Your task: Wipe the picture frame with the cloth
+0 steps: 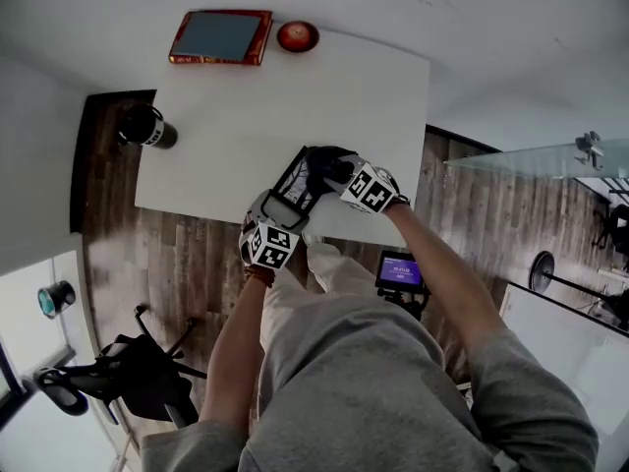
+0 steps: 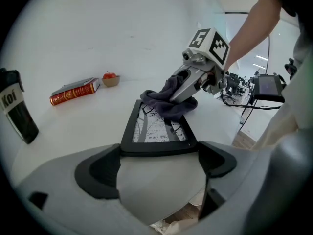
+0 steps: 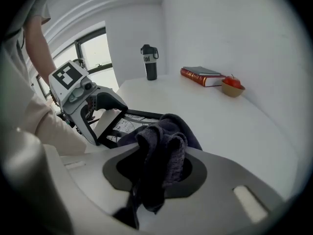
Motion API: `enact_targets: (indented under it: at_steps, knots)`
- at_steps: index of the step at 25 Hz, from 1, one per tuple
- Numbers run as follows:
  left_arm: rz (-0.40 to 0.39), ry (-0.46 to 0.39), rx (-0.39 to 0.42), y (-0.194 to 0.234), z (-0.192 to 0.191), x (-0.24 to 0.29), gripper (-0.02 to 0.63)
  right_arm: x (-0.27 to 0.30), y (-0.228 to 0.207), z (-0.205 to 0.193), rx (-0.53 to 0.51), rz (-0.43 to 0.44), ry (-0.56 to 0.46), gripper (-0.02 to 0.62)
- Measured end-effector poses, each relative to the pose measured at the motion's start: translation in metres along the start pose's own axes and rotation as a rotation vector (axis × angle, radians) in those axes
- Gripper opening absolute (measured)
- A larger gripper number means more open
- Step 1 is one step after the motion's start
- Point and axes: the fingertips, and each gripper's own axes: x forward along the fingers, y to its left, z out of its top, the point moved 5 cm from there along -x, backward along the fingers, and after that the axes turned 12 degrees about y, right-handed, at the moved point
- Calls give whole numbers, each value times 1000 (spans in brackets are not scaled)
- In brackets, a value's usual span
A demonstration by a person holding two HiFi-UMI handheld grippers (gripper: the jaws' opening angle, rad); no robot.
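Observation:
A black picture frame (image 1: 293,183) with a grey branch print lies near the front edge of the white table (image 1: 246,116). My left gripper (image 2: 159,155) is shut across the near edge of the frame (image 2: 146,131), jaws spread wide with both pads against its sides. My right gripper (image 3: 156,165) is shut on a dark grey cloth (image 3: 164,148). In the left gripper view the cloth (image 2: 168,104) rests bunched on the frame's far end under the right gripper (image 2: 188,89). The right gripper view shows the left gripper (image 3: 98,114) holding the frame (image 3: 128,124).
A red book (image 1: 221,37) and a small bowl with a tomato (image 1: 297,35) lie at the table's far edge by the wall. A black bottle (image 1: 147,128) stands at the far left. A small lit screen (image 1: 400,271) stands on the wooden floor to my right.

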Motion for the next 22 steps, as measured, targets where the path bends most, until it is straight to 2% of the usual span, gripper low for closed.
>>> enact_targets:
  at_steps: [7, 15, 18, 22]
  knots:
    - [0, 1, -1, -1, 3, 0, 500, 16, 49, 15, 86, 86, -5, 106]
    - [2, 1, 4, -1, 1, 1, 500, 22, 80, 29, 201, 90, -11, 104]
    - [-9, 15, -1, 1, 1, 3, 499, 27, 82, 30, 268, 79, 23, 103]
    - [-18, 42, -6, 1, 1, 3, 497, 31, 87, 32, 377, 110, 74, 100]
